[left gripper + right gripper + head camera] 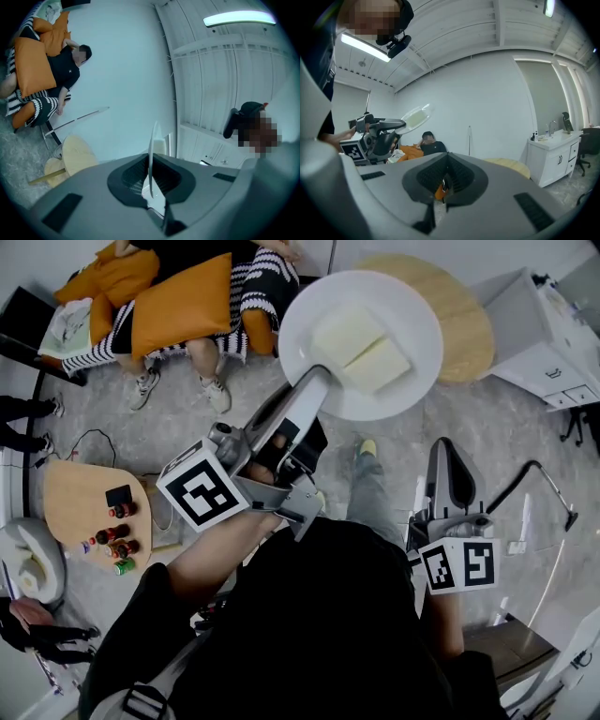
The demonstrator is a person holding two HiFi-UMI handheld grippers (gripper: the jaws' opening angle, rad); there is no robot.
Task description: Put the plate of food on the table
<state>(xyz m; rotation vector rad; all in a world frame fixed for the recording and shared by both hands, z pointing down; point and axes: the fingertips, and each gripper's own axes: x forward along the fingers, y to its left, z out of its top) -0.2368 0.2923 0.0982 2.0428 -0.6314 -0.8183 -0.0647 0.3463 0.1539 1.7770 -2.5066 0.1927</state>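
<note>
A white plate [398, 301] carries two pale flat slabs of food [361, 350]. My left gripper [316, 382] is shut on its near rim and holds it up in the air, roughly level. In the left gripper view the plate [152, 145] shows edge-on, clamped between the jaws of that gripper [151, 177]. The round wooden table [469, 320] stands on the floor below, partly hidden by the plate. My right gripper [446, 454] hangs lower right, shut and empty. Its own view shows the right gripper [444, 182], the raised plate [415, 117] and the table [508, 165].
A person [202, 352] sits on a sofa with orange cushions [178, 301] at the back left. A small wooden table [80, 507] with several bottles stands at the left. A white cabinet [544, 343] is at the right. The floor is grey.
</note>
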